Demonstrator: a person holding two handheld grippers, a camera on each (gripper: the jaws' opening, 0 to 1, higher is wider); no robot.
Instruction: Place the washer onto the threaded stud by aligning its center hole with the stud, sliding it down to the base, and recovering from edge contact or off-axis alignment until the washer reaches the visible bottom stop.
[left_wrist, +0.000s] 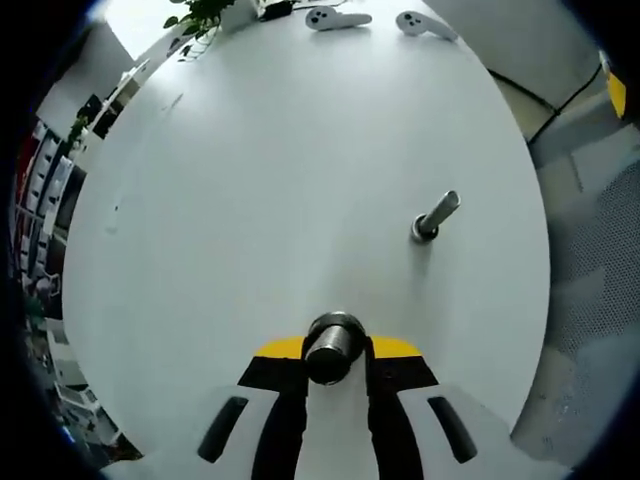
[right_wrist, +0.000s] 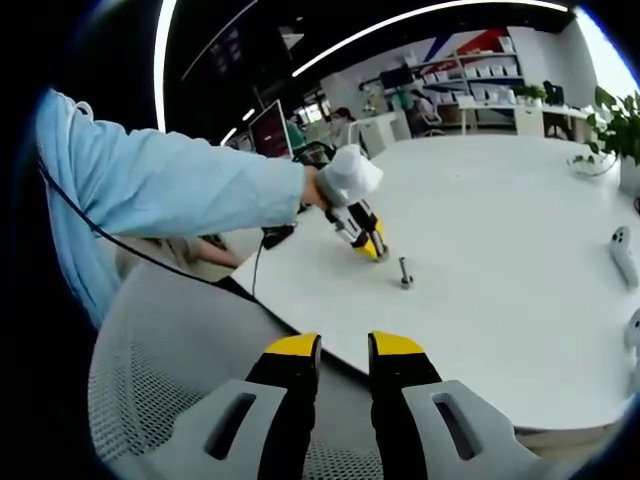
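Left gripper view: two controllers (left_wrist: 337, 17) lie far across the bare table (left_wrist: 250, 200); my left claw (left_wrist: 335, 372) clamps the washer (left_wrist: 334, 347), the stud (left_wrist: 436, 216) near, ahead-right. My right claw (right_wrist: 344, 352) hangs narrow, holding nothing.

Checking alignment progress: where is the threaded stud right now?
In the left gripper view, the threaded stud stands on the white table, ahead and right of the left tongs, which hold a metal piece.
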